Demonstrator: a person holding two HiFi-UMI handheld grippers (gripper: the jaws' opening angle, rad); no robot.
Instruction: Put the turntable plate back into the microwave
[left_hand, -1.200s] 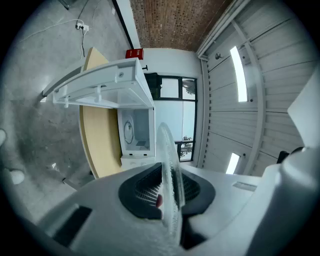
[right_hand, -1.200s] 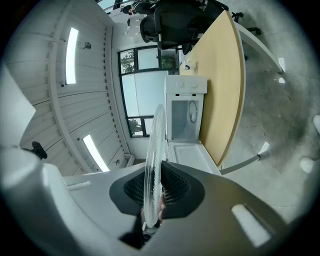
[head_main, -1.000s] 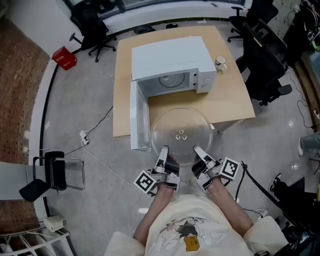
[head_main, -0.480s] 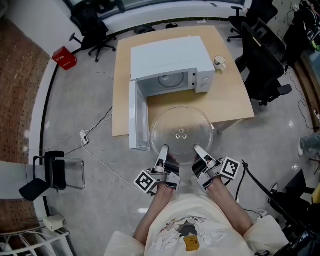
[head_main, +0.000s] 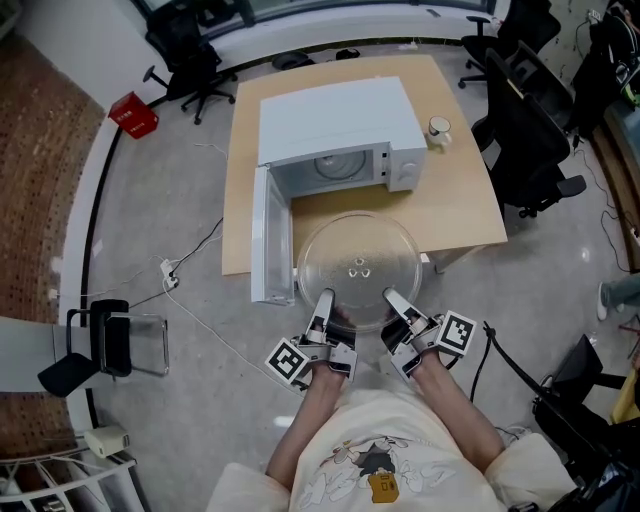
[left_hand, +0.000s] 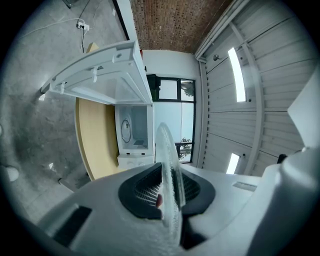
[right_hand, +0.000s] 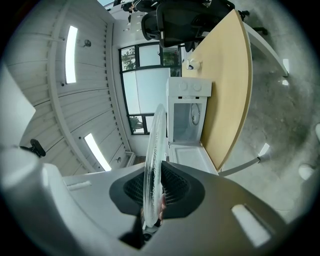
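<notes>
Turntable plate (head_main: 358, 250) apparently unmoved, still facing microwave (head_main: 335, 125).

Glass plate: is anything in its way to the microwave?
Nothing visible blocks it. The glass plate faces the microwave's open front. The door is swung wide to the left, and only bare table lies between them. The small cup stands off to the microwave's right.

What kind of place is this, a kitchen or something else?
Probably an office or lab workspace, not a kitchen: rolling office chairs, a microwave on a plain wooden table, loose cables across the concrete floor.
</notes>
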